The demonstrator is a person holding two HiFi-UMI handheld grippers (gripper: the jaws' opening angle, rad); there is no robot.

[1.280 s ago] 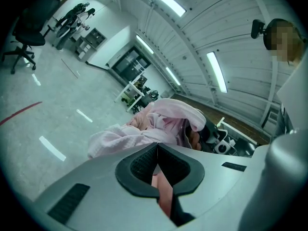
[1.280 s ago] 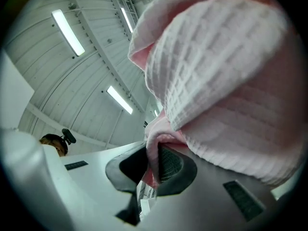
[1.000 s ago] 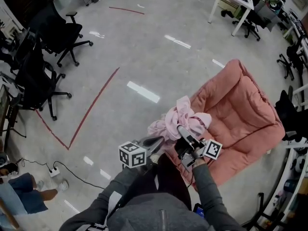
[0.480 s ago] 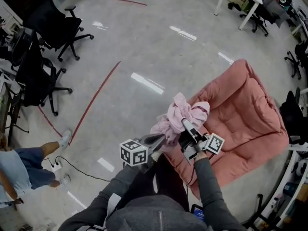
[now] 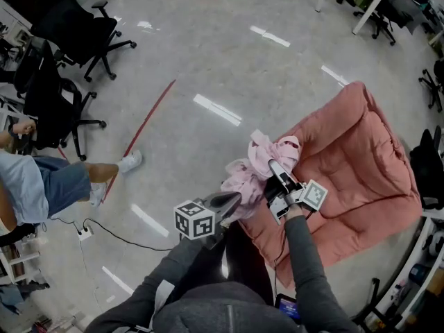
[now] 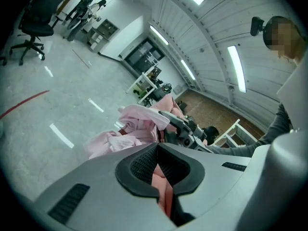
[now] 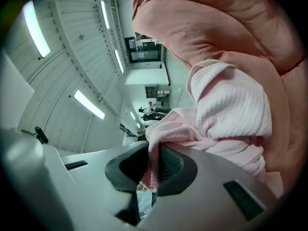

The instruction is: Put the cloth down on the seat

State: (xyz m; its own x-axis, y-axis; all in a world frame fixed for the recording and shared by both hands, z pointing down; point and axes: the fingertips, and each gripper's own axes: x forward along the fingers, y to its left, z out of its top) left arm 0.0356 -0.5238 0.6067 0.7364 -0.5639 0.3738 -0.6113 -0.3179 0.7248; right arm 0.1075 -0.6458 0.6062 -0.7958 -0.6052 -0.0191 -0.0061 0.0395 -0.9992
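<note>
The cloth [image 5: 260, 165] is clamped by the left hand-held gripper [image 5: 237, 200] and the right hand-held gripper [image 5: 273, 166], and is not yet laid on the seat [image 5: 354, 151] just beyond them.

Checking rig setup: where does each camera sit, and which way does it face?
Head view: on the head, facing steeply down at cloth, seat, floor; both sleeves show.
Left gripper view: on left gripper, facing cloth; its fingers grip it.
Right gripper view: on right gripper, facing seat; fingers grip cloth.
All three share the cloth.
</note>
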